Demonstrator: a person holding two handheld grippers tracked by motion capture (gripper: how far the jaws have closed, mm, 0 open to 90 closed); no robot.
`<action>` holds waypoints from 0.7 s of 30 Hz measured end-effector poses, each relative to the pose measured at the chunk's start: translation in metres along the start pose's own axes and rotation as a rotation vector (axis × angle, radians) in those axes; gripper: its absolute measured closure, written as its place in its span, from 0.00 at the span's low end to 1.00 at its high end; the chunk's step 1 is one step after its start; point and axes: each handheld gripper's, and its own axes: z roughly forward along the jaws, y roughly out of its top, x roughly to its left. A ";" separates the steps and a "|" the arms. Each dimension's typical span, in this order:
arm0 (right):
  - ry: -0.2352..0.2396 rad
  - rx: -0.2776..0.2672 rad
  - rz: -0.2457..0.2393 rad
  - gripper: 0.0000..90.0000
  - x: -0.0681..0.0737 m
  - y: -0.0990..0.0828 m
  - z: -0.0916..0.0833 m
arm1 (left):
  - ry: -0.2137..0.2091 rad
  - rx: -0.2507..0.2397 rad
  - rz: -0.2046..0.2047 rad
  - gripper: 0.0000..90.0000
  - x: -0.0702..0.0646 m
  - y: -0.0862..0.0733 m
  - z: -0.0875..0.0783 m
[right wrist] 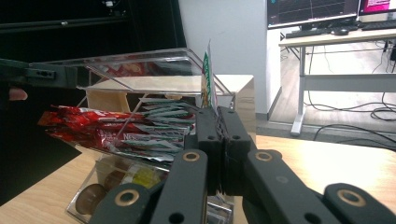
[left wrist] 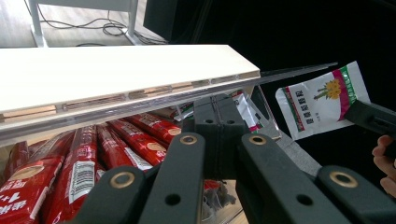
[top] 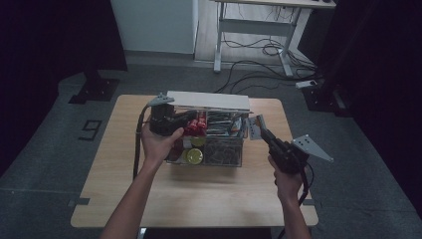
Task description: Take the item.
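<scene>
High view: a clear box (top: 209,137) stands mid-desk (top: 149,199), red sachets (top: 196,124) inside. Left claw (top: 186,119), jaws together, sits at the box's left side under its white lid (top: 209,101). Right claw (top: 261,130), clamped on a white packet (top: 255,125), holds it just right of the box, clear of the wall.
</scene>
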 end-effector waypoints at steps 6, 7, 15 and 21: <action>-0.015 -0.004 0.004 0.98 -0.006 -0.003 -0.007 | 0.001 0.003 0.002 1.00 0.000 0.000 0.000; -0.019 -0.005 0.004 0.98 -0.008 -0.004 -0.008 | 0.001 0.004 0.004 1.00 0.000 0.000 0.000; -0.043 0.002 0.010 0.98 -0.019 -0.010 -0.018 | 0.002 0.006 0.005 1.00 -0.001 0.001 0.000; -0.063 0.010 0.007 0.98 -0.025 -0.016 -0.021 | 0.002 0.006 0.005 1.00 -0.001 0.001 0.000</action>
